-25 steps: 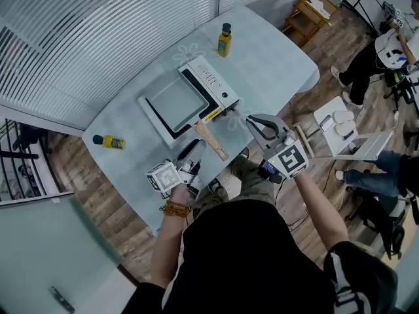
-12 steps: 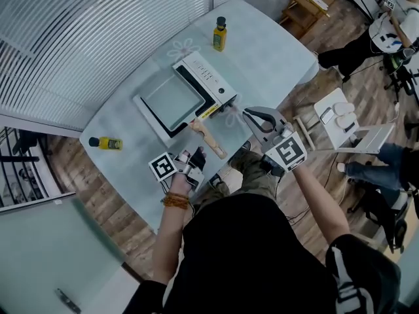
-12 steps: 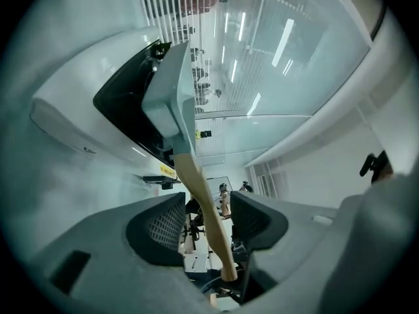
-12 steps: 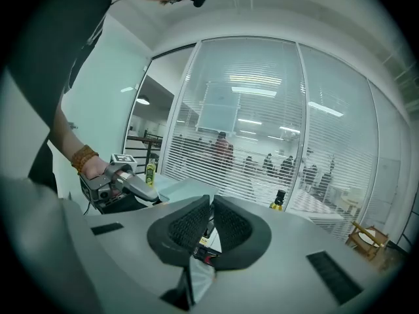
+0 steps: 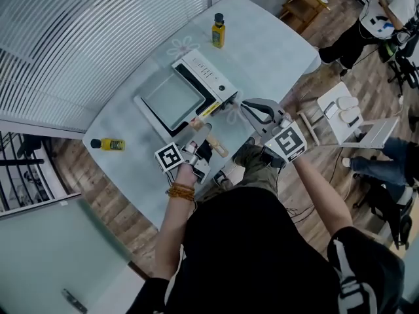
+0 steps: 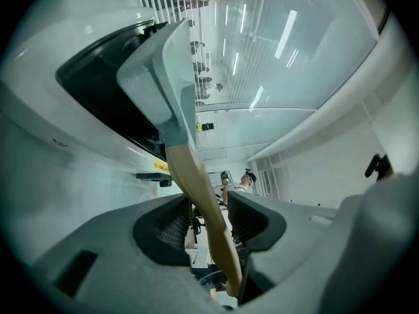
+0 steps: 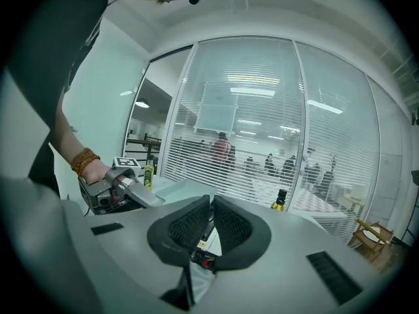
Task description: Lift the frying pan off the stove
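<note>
The frying pan [image 5: 173, 101] sits on the stove [image 5: 216, 84] at frame centre, its wooden handle [image 6: 196, 182] between the left gripper's [image 6: 208, 218] parted jaws, which have just been closing; the right gripper's [image 7: 211, 224] jaws are together.

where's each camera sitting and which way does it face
Head view: on the head, steeply down at table, stove, frying pan; left tongs, right tongs, forearms show.
Left gripper view: on the left tongs, along jaws that have just been closing round the wooden handle without gripping.
Right gripper view: on the shut right tongs, toward the blinds; left wrist shows.
Shared: head and right gripper views show the left tongs.
</note>
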The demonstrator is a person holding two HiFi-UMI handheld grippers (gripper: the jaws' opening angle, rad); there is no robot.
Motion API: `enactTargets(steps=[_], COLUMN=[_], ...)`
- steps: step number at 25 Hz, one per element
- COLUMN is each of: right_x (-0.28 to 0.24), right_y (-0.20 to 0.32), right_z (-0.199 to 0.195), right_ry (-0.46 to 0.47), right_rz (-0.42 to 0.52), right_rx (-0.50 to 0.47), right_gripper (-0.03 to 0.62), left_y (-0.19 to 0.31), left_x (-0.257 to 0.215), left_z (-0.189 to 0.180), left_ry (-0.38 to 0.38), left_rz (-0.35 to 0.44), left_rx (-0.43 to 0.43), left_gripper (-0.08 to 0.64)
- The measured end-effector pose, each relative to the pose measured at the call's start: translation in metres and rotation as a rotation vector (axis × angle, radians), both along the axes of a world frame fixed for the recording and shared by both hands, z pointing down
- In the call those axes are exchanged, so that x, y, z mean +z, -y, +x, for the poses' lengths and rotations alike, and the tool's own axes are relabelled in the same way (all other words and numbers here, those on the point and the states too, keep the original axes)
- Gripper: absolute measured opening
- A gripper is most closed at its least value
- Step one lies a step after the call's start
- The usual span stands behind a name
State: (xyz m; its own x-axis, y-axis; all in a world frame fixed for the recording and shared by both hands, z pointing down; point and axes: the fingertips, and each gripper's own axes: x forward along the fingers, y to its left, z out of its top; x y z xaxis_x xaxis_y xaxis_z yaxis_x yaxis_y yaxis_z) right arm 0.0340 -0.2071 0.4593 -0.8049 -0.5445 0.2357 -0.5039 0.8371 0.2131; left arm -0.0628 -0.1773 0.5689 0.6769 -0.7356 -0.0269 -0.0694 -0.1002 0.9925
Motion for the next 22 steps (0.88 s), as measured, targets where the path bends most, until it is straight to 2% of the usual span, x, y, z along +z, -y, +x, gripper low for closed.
enactTargets(steps=[6,10,13,17,22], right_x=[0.002,0.008,0.015,0.028,0.050], right_y=[0.002,0.006,0.005,-0.007,-0.026], right_z=[-0.004,-0.005,-0.009,-0.021,-0.032], right_ry=[0.017,0.083,0.073,0.064,0.077], right_rz=[-0.025,-0.154,-0.224,-0.369,-0.634], right_rx=[-0.007,-0.029,-0.083,-0.195,-0.348], right_gripper=[0.006,0.006,0.006,0.018,0.086], left_y=[-0.001,0.000,-0.001,-0.003,-0.004], left_x=[0.011,0.006,0.005,0.006,0.005], left_z=[-0.002,-0.001,-0.001,-0.002,-0.002], left_ry=[-0.039,-0.065,-0.065,-0.079,-0.091], left_rz=[-0.043,-0.046,-0.039,-0.043,-0.037], left_rx=[0.016,0.030,0.043,0.049,0.067], left_gripper=[0.146,0.138,0.140,0.138,0.138])
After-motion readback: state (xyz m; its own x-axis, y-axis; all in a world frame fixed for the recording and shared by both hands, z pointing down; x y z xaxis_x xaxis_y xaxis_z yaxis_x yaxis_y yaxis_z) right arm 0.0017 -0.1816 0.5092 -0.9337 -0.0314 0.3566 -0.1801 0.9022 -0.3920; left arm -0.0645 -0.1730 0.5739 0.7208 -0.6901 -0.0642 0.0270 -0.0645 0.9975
